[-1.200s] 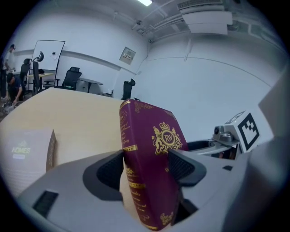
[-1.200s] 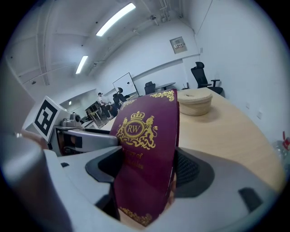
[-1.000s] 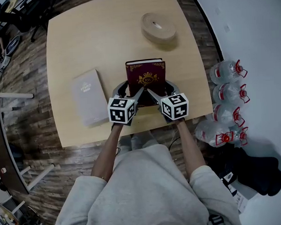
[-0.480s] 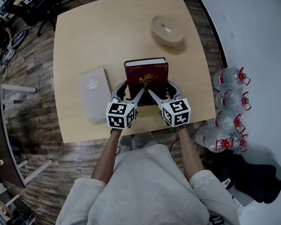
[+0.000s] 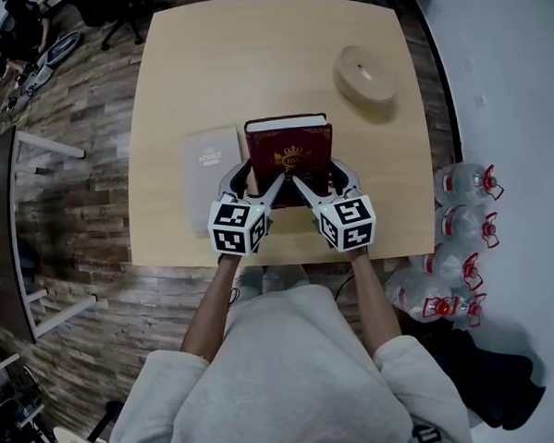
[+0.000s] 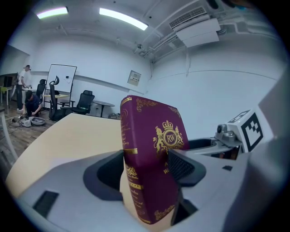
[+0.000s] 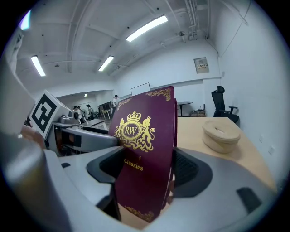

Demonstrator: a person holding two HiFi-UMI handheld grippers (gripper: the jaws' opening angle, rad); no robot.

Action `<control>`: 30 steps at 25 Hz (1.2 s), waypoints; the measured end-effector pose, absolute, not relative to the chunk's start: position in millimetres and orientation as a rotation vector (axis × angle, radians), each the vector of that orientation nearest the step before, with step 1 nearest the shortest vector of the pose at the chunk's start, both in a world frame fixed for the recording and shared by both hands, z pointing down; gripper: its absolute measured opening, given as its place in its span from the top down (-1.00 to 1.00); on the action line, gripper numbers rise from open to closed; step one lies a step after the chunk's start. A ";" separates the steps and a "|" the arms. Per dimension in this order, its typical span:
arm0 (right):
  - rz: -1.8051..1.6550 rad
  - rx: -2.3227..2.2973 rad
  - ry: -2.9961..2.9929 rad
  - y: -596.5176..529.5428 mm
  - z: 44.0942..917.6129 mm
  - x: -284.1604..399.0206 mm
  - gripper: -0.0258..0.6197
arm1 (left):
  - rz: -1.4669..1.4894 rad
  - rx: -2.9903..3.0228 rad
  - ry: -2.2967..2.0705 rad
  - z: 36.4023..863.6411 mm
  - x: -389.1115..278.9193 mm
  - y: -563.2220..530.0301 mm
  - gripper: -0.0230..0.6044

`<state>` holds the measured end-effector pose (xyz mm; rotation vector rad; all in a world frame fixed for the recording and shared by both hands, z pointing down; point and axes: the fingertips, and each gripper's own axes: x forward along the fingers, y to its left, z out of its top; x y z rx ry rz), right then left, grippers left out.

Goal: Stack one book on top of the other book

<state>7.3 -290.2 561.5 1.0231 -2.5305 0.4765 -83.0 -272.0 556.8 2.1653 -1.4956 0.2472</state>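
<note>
left tool [image 5: 254, 182] and right tool [image 5: 323, 178] both clenched on near edge of maroon book [image 5: 289, 150], one per corner, for a balanced two-point hold above desk [image 5: 250, 60]. grey book [image 5: 209, 164] lies flat just left, likely the stacking target.

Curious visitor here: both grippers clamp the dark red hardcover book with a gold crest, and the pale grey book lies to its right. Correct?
No: the head view shows the pale grey book lying left of the dark red hardcover book. The left gripper and right gripper do clamp that book.
</note>
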 end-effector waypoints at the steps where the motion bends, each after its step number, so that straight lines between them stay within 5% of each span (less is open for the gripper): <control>1: 0.470 1.010 -2.537 -290.0 560.4 1.4 -0.09 | 0.243 2.158 -1.510 555.7 -88.7 -270.7 -0.08; 30: 0.387 0.630 -2.660 -244.7 550.7 -168.8 -0.08 | 0.177 1.910 -1.826 544.4 -249.3 -199.4 -0.08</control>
